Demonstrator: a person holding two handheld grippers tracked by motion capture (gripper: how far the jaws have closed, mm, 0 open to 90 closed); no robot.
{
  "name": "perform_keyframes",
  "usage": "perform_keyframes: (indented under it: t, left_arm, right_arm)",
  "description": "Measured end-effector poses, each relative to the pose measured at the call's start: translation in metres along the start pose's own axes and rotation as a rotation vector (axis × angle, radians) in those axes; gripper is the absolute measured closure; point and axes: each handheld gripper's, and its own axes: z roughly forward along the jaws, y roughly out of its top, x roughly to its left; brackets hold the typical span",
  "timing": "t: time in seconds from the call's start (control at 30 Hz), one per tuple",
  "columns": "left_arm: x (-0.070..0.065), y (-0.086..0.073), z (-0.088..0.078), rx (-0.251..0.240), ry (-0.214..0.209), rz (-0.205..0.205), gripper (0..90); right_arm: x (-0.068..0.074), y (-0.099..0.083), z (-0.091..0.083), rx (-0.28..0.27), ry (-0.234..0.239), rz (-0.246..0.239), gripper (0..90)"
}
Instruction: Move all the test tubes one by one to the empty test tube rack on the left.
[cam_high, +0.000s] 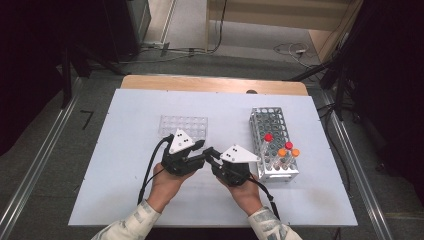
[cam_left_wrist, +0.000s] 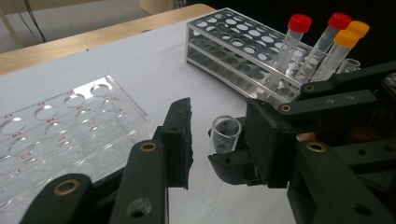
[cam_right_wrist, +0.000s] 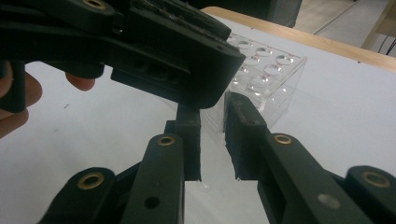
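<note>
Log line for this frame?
right gripper: shut on clear tube | left gripper: open, at tube | place: between clear tray and metal rack

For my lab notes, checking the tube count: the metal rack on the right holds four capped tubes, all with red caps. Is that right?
Not quite. The metal rack does hold four capped tubes, but only two have red caps. The other two have orange caps. The high view shows this, and the left gripper view shows the same colours up close.
</note>
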Motion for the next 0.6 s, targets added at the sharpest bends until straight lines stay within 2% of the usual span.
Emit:
perform_keyframes:
  t: [0.17, 0.37, 0.6]
  left_arm:
    - [0.0011, -0.0003, 0.002, 0.001, -0.013, -0.021, 67.4]
    - [-0.0012, -0.0006, 0.0029, 0.007, -0.009, -0.009, 75.3]
    - [0.0003, -0.0012, 0.0034, 0.007, -0.015, -0.014, 77.0]
  right_arm:
    - [0.001, 0.0001, 0.0, -0.004, -0.001, -0.005, 73.4]
    - [0.0016, 0.0005, 0.0006, -0.001, 0.0, -0.005, 73.4]
    - [0.0008, 0.0005, 0.0006, 0.01, 0.004, -0.001, 72.8]
